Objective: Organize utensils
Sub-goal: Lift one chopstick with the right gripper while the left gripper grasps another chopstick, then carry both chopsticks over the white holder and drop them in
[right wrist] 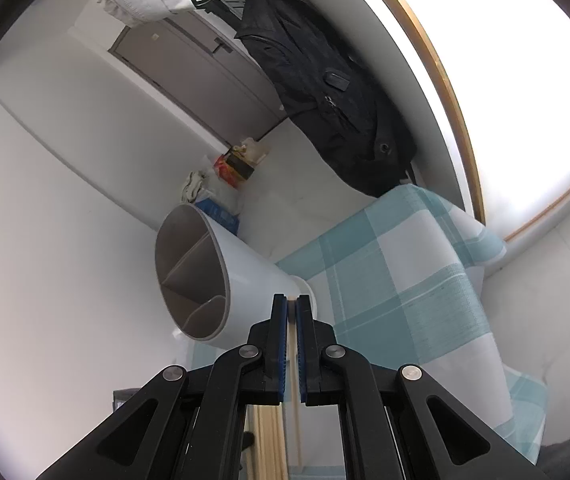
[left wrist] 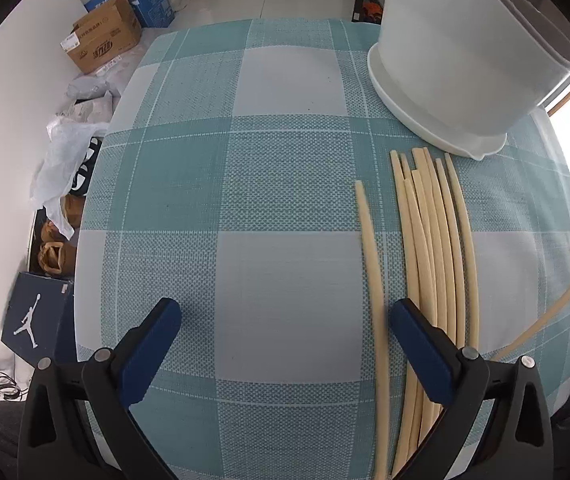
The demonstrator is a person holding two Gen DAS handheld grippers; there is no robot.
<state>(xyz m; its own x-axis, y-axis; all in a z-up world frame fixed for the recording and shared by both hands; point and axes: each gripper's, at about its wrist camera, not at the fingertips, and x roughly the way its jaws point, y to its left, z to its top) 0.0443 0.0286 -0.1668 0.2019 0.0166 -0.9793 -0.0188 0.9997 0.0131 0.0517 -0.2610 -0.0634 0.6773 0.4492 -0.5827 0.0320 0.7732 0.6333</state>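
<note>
Fingers (right wrist: 303,344) of the right gripper (right wrist: 291,308) are pinching a single pale chopstick (right wrist: 293,344) between their blue pads, the stick running back toward the camera; in the left wrist view that same chopstick (left wrist: 557,300) is showing as a thin pale line rising at the right edge. Beyond the fingertips the white divided utensil holder (right wrist: 241,276) is standing on the desk (right wrist: 405,288), its open mouth facing the right camera. Fingers (left wrist: 153,344) of the left gripper (left wrist: 285,320) are hanging wide apart above the checked teal cloth, gripping nothing. One loose chopstick (left wrist: 371,256) is lying just inside the right-hand finger, and a bundle of chopsticks (left wrist: 433,240) is lying side by side beyond it, tips pointing toward the utensil holder (left wrist: 457,52) and stopping just short of its base. Cardboard boxes (left wrist: 101,38) and plastic bags (left wrist: 65,148) are sitting on the floor past the desk's left edge.
</note>
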